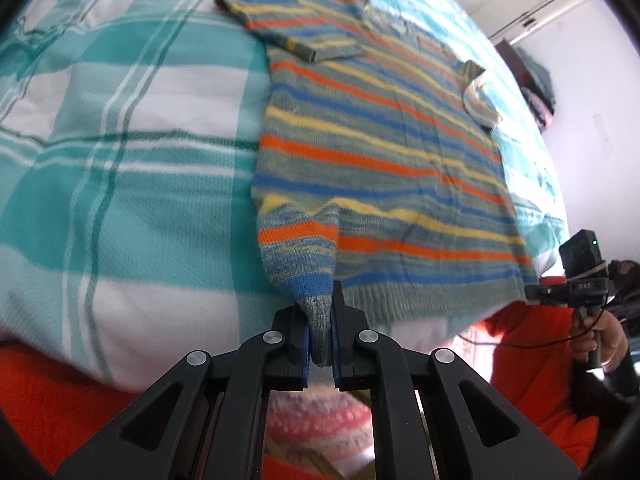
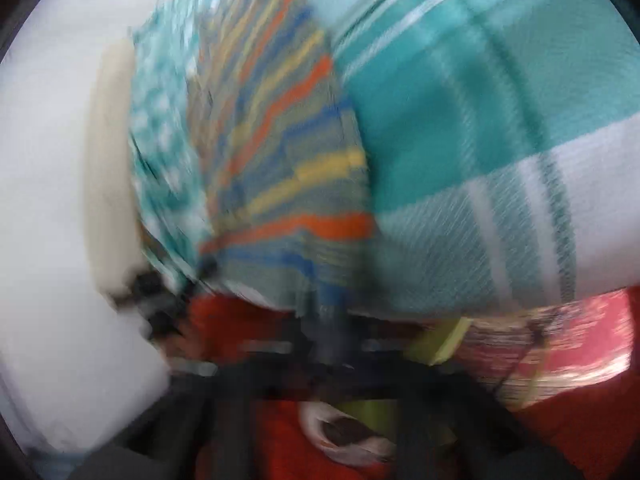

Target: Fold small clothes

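Observation:
A small striped knit sweater, grey-green with orange, yellow and blue bands, lies flat on a teal and white checked blanket. My left gripper is shut on the sweater's near left hem corner, lifted and bunched between the fingers. The right gripper's body shows at the far right of the left wrist view, by the sweater's right hem corner. The right wrist view is heavily blurred; the right gripper seems shut on the sweater's near hem corner.
The blanket covers a bed. Red fabric lies below the bed's near edge. A white wall and dark hanging items stand at the far right. A white surface fills the left of the right wrist view.

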`<state>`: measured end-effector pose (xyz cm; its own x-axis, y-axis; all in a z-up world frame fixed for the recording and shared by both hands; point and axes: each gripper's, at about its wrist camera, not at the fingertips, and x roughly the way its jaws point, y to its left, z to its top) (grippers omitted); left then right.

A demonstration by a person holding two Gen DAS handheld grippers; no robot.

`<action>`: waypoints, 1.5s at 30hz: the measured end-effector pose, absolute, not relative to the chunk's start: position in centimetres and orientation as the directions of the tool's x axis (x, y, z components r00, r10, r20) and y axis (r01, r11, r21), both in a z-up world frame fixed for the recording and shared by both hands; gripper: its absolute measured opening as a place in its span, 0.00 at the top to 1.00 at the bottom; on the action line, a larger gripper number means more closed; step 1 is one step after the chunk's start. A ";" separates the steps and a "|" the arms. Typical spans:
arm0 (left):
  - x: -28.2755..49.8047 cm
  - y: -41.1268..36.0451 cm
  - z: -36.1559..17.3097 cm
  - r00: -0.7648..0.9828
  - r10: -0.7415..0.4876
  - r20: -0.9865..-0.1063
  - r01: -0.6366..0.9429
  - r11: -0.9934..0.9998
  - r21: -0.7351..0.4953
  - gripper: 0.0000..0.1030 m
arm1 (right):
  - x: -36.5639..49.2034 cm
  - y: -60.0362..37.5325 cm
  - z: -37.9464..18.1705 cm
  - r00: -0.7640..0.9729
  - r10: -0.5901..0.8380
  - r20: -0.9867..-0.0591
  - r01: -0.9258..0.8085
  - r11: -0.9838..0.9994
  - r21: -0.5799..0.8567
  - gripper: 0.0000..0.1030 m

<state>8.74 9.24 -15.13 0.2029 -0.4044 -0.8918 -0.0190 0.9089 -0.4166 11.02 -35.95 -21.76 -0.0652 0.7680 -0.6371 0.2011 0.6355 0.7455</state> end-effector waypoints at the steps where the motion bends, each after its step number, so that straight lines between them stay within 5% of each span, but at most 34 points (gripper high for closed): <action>1: 8.5 9.6 -14.3 0.190 -0.422 -0.886 -0.037 0.899 -0.436 0.94 | 11.0 -36.1 -21.0 -0.064 0.766 -0.639 0.178 0.639 0.748 0.95; 6: 7.8 8.9 -12.4 0.170 -0.436 -0.884 -0.037 0.893 -0.448 0.95 | 12.0 -38.8 -14.8 0.010 0.736 -0.677 0.048 0.676 0.735 0.95; 11: 7.4 8.1 -18.3 0.061 -0.387 -0.920 -0.134 0.910 -0.392 0.95 | 12.3 -38.4 -18.9 -0.047 0.609 -0.792 0.051 0.793 0.607 0.95; 18: 5.5 9.1 -14.5 0.163 -0.429 -0.888 -0.120 0.885 -0.450 0.95 | 11.3 -38.3 -17.1 0.010 0.634 -0.774 0.039 0.773 0.633 0.95; 25: 6.4 6.8 -19.0 0.055 -0.289 -0.956 -0.100 0.951 -0.293 0.95 | 11.1 -37.0 -19.7 -0.046 0.516 -0.855 0.024 0.857 0.516 0.95; 28: 6.3 6.7 -18.2 0.082 -0.249 -0.965 -0.094 0.962 -0.256 0.87 | 11.1 -36.6 -19.2 -0.020 0.486 -0.874 0.002 0.874 0.486 0.94; 29: 6.0 6.8 -17.9 0.090 -0.231 -0.969 -0.091 0.967 -0.239 0.77 | 11.1 -36.1 -18.9 -0.015 0.476 -0.879 -0.009 0.879 0.476 0.88; 30: 5.7 6.8 -17.5 0.099 -0.210 -0.973 -0.090 0.972 -0.219 0.71 | 10.9 -36.0 -18.5 -0.013 0.463 -0.886 -0.020 0.886 0.463 0.71; 32: 4.9 7.2 -16.1 0.145 -0.145 -0.979 -0.096 0.982 -0.160 0.41 | 10.5 -36.2 -17.6 -0.010 0.448 -0.894 -0.040 0.893 0.448 0.42; 34: 4.0 7.9 -14.4 0.220 -0.074 -0.973 -0.112 0.989 -0.100 0.31 | 10.1 -36.8 -15.8 0.036 0.417 -0.908 -0.081 0.907 0.413 0.40; 40: 5.1 10.5 -9.1 0.457 0.008 -0.890 -0.209 0.973 -0.099 0.24 | 12.9 -38.1 -8.2 0.356 0.147 -0.923 -0.278 0.960 0.046 0.40; 45: 7.7 8.8 -9.5 0.558 0.039 -0.829 -0.277 0.950 -0.141 0.24 | 19.4 -33.5 -7.5 0.491 0.134 -0.861 -0.445 0.888 -0.115 0.40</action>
